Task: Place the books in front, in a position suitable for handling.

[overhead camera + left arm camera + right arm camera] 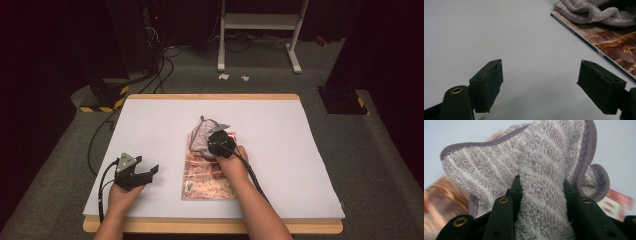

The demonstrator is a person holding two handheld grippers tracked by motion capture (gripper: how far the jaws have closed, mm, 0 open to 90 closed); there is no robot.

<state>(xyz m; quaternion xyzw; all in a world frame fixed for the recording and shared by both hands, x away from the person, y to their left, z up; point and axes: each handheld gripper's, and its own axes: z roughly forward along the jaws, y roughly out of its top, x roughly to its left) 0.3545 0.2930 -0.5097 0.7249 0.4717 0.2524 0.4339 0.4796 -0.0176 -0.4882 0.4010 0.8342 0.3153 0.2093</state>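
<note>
Towel (544,195) between right fingers (515,187)

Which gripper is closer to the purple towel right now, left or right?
Right. The right gripper has its fingers closed on a fold of the purple towel, over the book. The left gripper sits open on the bare table, off to the book's left.

This looks like a lab or recording studio: a white-topped wooden-edged table (165,125) stands on grey carpet (380,165), ringed by black curtains (45,45), with bundled black cables (160,65), yellow-black hazard-striped stand bases (107,102) and a white metal frame (260,30) behind.
</note>
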